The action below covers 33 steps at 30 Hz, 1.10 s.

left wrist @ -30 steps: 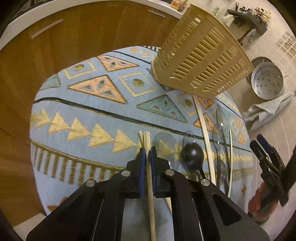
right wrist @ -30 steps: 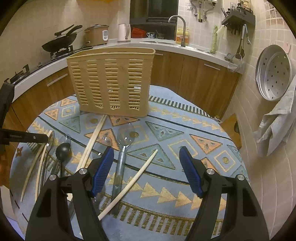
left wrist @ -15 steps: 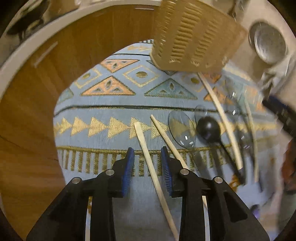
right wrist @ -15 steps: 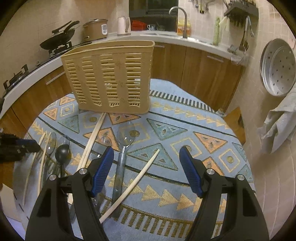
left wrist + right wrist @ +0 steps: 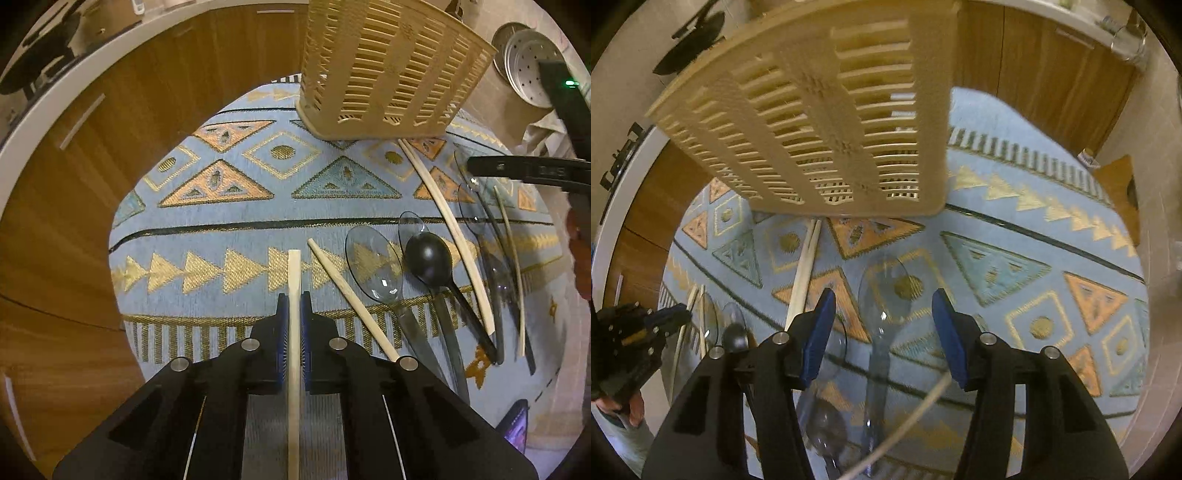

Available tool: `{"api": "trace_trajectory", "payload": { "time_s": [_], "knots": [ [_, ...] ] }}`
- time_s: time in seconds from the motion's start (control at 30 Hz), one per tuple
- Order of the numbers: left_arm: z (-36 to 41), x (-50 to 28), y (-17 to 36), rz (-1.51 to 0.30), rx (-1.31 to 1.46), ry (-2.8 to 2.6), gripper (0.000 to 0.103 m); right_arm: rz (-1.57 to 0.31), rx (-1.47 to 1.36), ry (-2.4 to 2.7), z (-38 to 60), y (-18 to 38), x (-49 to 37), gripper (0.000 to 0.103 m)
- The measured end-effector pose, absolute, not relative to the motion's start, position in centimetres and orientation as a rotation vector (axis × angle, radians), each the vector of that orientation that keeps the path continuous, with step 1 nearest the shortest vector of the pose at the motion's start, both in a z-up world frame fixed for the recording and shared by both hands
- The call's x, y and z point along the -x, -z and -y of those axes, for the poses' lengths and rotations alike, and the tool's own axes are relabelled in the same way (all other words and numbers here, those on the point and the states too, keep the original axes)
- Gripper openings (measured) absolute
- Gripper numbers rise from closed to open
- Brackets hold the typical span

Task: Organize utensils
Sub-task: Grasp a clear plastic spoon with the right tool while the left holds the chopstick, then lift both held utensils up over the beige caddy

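My left gripper [image 5: 294, 295] is shut on a wooden chopstick [image 5: 294, 273] that points toward the beige slotted utensil basket [image 5: 388, 70] at the far end of the patterned cloth. A second chopstick [image 5: 351, 299], clear spoons [image 5: 373, 269] and a black spoon [image 5: 430, 258] lie to its right. My right gripper [image 5: 882, 306] is open, low over a clear blue spoon [image 5: 886, 314] and a chopstick [image 5: 905, 428]. The basket [image 5: 820, 122] stands close ahead of it. The left gripper also shows in the right wrist view [image 5: 670, 314].
The round table carries a blue patterned cloth [image 5: 221, 229]. Wooden cabinets [image 5: 110, 122] curve behind it. A long chopstick [image 5: 447, 229] and more dark utensils lie at the right. A metal steamer tray [image 5: 528, 62] hangs on the wall.
My left gripper opened, shifted, and has shut again on a chopstick. My right gripper has dropped forward and low toward the clear spoon and the basket.
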<state>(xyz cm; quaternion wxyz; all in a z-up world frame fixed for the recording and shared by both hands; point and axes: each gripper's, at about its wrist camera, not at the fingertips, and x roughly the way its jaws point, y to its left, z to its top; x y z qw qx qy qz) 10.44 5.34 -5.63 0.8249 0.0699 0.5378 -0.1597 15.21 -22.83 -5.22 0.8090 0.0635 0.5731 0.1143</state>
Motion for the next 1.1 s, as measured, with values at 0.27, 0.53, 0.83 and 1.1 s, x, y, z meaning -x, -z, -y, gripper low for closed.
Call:
{"api": "trace_trajectory", "payload": {
  "time_s": [0.27, 0.53, 0.83, 1.1],
  "knots": [
    [-6.2, -11.8, 5.3, -1.110, -0.021, 0.323, 0.004, -1.269, -0.060, -0.214, 21.2, 6.4, -15.3, 0.035],
    [-6.5, -12.2, 3.7, -1.024, 0.053, 0.302, 0.004, -1.258, 0.031, -0.206, 19.4, 6.9, -13.4, 0.029],
    [-6.6, -10.3, -0.8, -0.816, 0.094, 0.322, 0.004, -1.051, -0.028, -0.326, 20.6, 3.4, -9.2, 0.029],
    [-4.3, -8.4, -8.6, -0.520, 0.151, 0.416, 0.004, -0.725, -0.088, -0.423, 21.7, -3.9, -5.7, 0.029]
  ]
}}
